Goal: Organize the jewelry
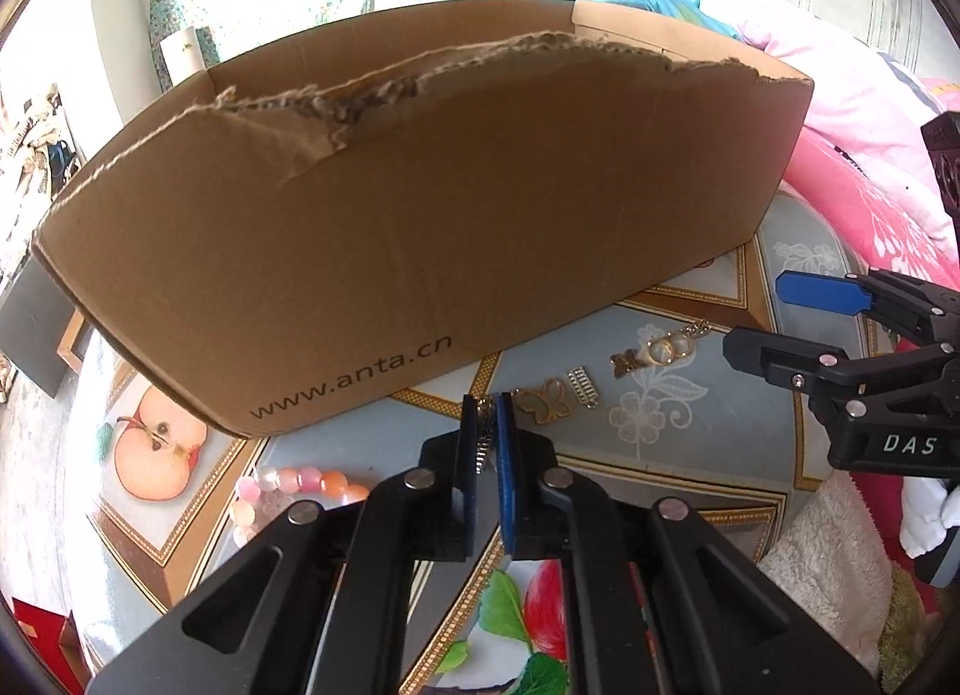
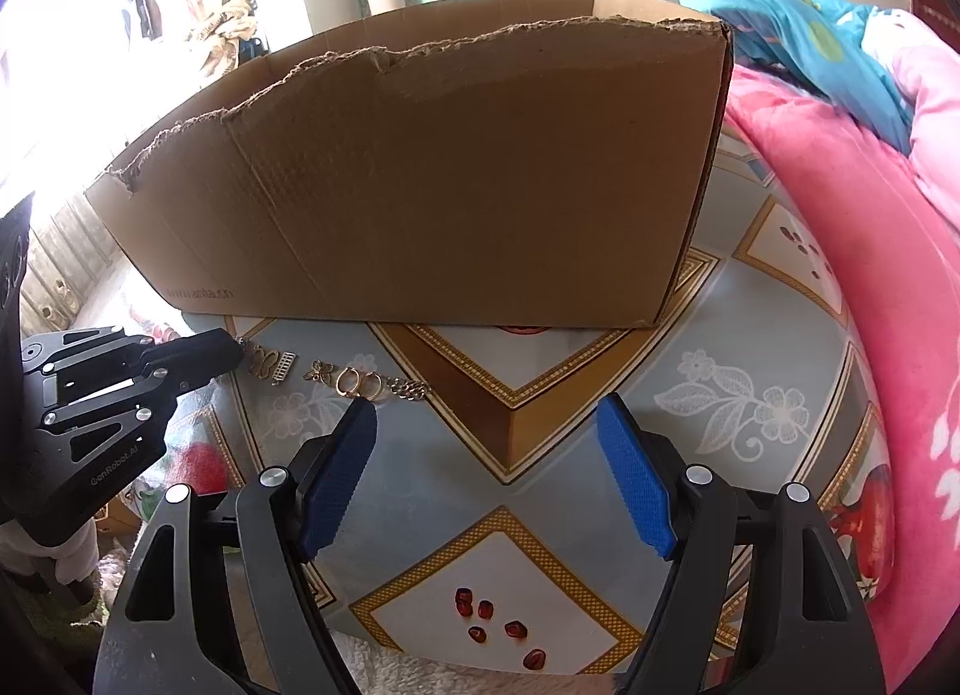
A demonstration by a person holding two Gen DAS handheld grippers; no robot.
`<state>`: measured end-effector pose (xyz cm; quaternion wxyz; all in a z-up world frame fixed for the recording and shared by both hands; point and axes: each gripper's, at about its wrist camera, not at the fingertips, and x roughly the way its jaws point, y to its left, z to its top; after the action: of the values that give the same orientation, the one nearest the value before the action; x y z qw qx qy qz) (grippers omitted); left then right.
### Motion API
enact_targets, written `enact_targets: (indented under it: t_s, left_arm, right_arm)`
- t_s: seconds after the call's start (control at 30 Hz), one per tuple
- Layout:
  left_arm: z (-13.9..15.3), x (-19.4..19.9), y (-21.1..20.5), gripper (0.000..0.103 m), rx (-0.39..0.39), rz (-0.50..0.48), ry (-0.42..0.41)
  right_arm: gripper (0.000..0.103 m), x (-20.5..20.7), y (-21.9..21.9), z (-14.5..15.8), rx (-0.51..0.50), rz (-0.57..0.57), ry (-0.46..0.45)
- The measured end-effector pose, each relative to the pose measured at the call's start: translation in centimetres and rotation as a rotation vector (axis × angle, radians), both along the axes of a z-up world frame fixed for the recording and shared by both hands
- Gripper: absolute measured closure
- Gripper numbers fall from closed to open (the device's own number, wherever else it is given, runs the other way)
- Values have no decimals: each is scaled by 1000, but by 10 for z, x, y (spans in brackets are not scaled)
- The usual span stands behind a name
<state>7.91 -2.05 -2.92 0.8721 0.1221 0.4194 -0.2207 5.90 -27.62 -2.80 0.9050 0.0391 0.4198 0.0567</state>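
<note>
A gold charm bracelet lies on the patterned tablecloth in front of a brown cardboard box. Its butterfly, ladder and ring charms show in the right wrist view too. My left gripper is shut on the bracelet's left end, a silvery chain piece between the blue pads. It enters the right wrist view from the left. My right gripper is open and empty, just right of the bracelet; it also shows in the left wrist view.
The box has a torn top edge and stands close behind the jewelry. A pink bead bracelet lies at the left. A pink blanket borders the table on the right.
</note>
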Motion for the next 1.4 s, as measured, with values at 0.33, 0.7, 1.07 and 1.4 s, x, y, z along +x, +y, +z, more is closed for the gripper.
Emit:
enact_targets:
  t_s: [0.33, 0.7, 1.07, 1.4]
  left_arm:
    - [0, -6, -1, 101, 44, -20, -12]
    - [23, -8, 29, 101, -98, 17, -27]
    - [35, -4, 39, 101, -191, 28, 5]
    - [27, -7, 26, 101, -195, -28, 7]
  right_arm:
    - [32, -4, -6, 3, 18, -10, -9]
    - [37, -11, -6, 12, 77, 20, -22]
    - [46, -18, 37, 14, 129, 143, -19]
    - [74, -15, 28, 16, 92, 112, -19]
